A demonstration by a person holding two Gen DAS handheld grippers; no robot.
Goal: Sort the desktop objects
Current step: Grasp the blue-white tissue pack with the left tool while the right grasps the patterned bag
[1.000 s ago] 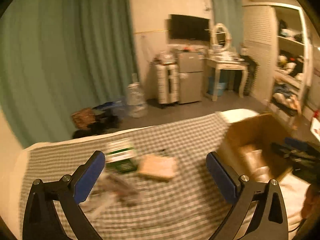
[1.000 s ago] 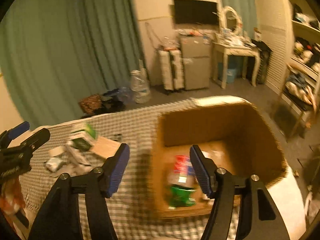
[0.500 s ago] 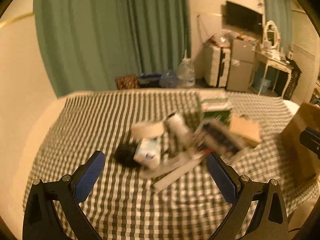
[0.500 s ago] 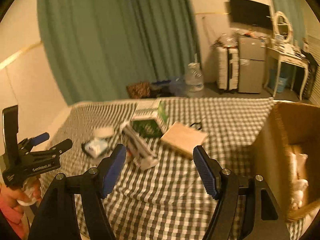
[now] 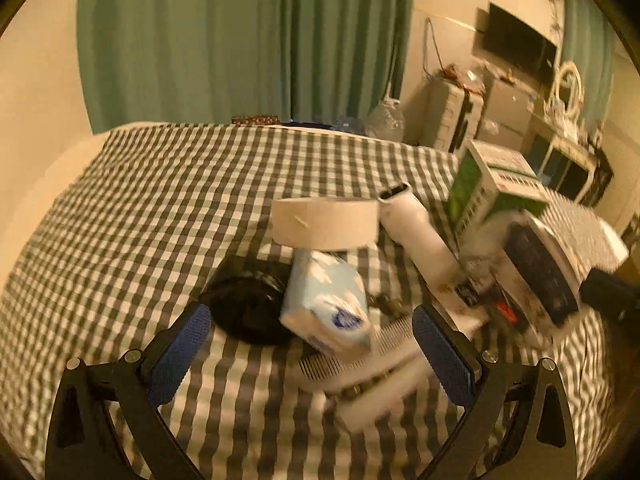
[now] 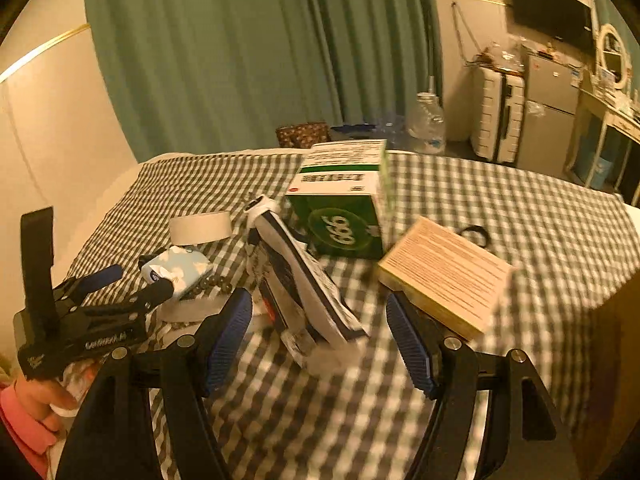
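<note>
A pile of desktop objects lies on the checked cloth [image 5: 160,208]. My left gripper [image 5: 312,336] hangs open just above a blue-and-white tissue pack [image 5: 324,300], a black round object [image 5: 248,308] and a white comb [image 5: 360,352]. Behind them are a tape roll [image 5: 324,222], a white tube [image 5: 416,232] and a green box [image 5: 492,192]. My right gripper [image 6: 320,324] is open over a white and dark blue packet [image 6: 304,280], with a tan box [image 6: 444,272] at its right finger. The green box [image 6: 344,208] stands behind. Neither gripper holds anything.
In the right wrist view the left gripper [image 6: 140,280] sits at the left, held by a hand [image 6: 40,396] in a pink sleeve. A black hair tie [image 6: 474,236] lies behind the tan box. A cardboard box wall [image 6: 620,340] rises at the right edge.
Both grippers have swung left from the cardboard box and come down close over the pile of objects. Both stayed open and empty.
</note>
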